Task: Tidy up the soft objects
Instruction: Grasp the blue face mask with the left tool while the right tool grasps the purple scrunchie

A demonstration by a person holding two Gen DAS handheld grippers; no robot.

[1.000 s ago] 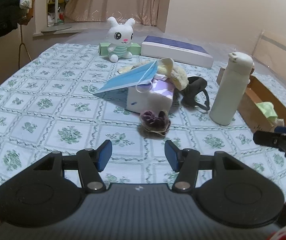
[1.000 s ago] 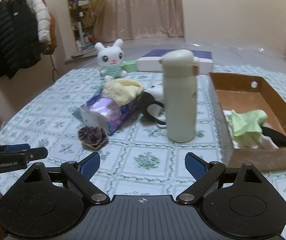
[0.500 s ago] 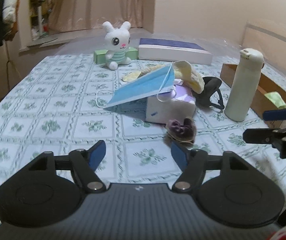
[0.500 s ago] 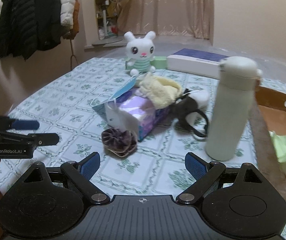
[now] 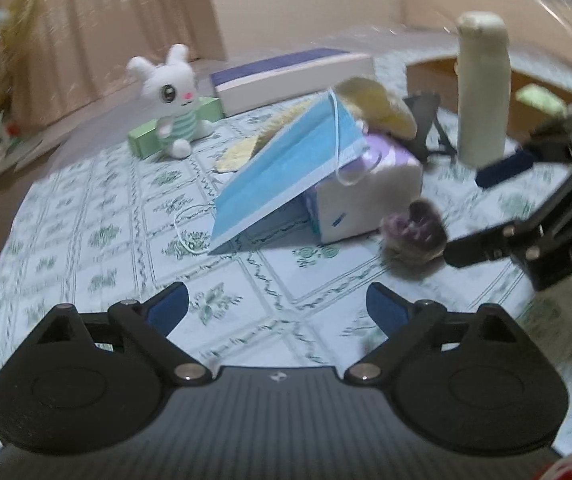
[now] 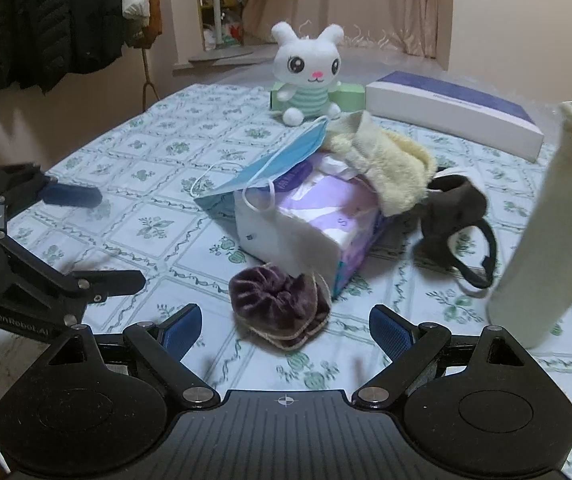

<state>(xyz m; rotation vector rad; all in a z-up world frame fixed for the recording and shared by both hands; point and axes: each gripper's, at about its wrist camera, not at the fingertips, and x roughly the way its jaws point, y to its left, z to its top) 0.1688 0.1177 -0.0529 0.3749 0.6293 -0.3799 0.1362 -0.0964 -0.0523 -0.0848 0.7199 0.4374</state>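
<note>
White lettering on the left gripper (image 6: 120, 240) body reads "GenRobot.AI"; print on the tissue pack (image 6: 306, 224) is too blurred to read. The purple scrunchie (image 6: 280, 306) lies on the tablecloth (image 6: 126, 148) against the tissue pack's near corner, just ahead of the right gripper (image 6: 284, 330), whose jaws stand wide apart and empty. The left gripper's jaws are opening, nothing between them. A blue face mask (image 5: 286, 168) leans on the tissue pack's far side.

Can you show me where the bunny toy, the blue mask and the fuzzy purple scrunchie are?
bunny toy (image 6: 308, 66): right wrist view, on its white face.
blue mask (image 5: 286, 168): left wrist view, middle of its pleated panel.
purple scrunchie (image 6: 278, 304): right wrist view, on its velvet folds.
</note>
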